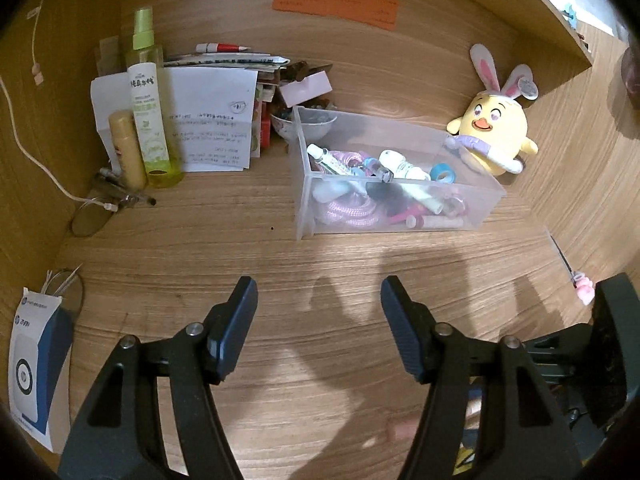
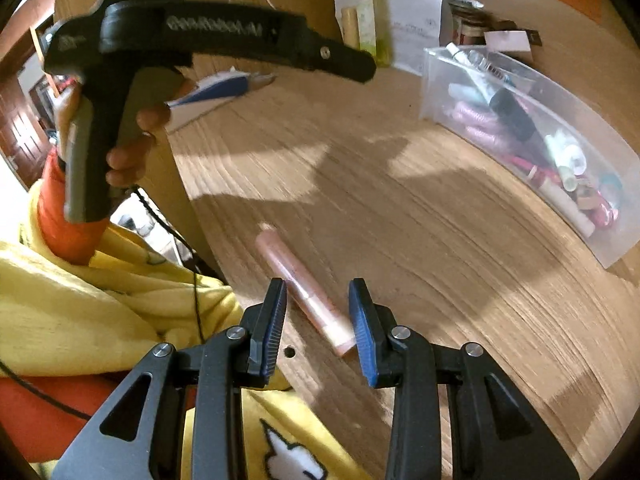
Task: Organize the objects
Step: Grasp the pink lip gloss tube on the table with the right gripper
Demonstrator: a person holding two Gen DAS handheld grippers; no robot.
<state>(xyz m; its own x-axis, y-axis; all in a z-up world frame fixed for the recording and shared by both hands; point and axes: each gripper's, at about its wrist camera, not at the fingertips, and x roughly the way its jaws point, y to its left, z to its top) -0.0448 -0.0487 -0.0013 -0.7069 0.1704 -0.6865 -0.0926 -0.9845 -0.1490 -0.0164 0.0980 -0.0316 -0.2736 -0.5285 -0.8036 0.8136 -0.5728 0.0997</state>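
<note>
A clear plastic bin (image 1: 472, 204) (image 2: 592, 216) stands on the wooden desk and holds several small items: tubes, a pink cord, a blue tape roll. My left gripper (image 1: 318, 300) hovers in front of it, open, with nothing between its fingers. In the right wrist view a hand holds the left gripper (image 2: 362, 68) above the desk. A pink tube (image 2: 304, 292) lies flat near the desk's front edge. My right gripper (image 2: 320, 312) is just over it, narrowly open. The tube runs slantwise between the fingers, and the pads do not press on it.
A green spray bottle (image 1: 150, 120), a tan bottle (image 1: 126, 148) and papers (image 1: 212, 128) stand at the back left. A yellow plush chick (image 1: 492, 136) sits right of the bin. A blue-and-white box (image 1: 36, 364) lies at the left. The desk's front edge (image 2: 192, 216) borders a yellow sleeve.
</note>
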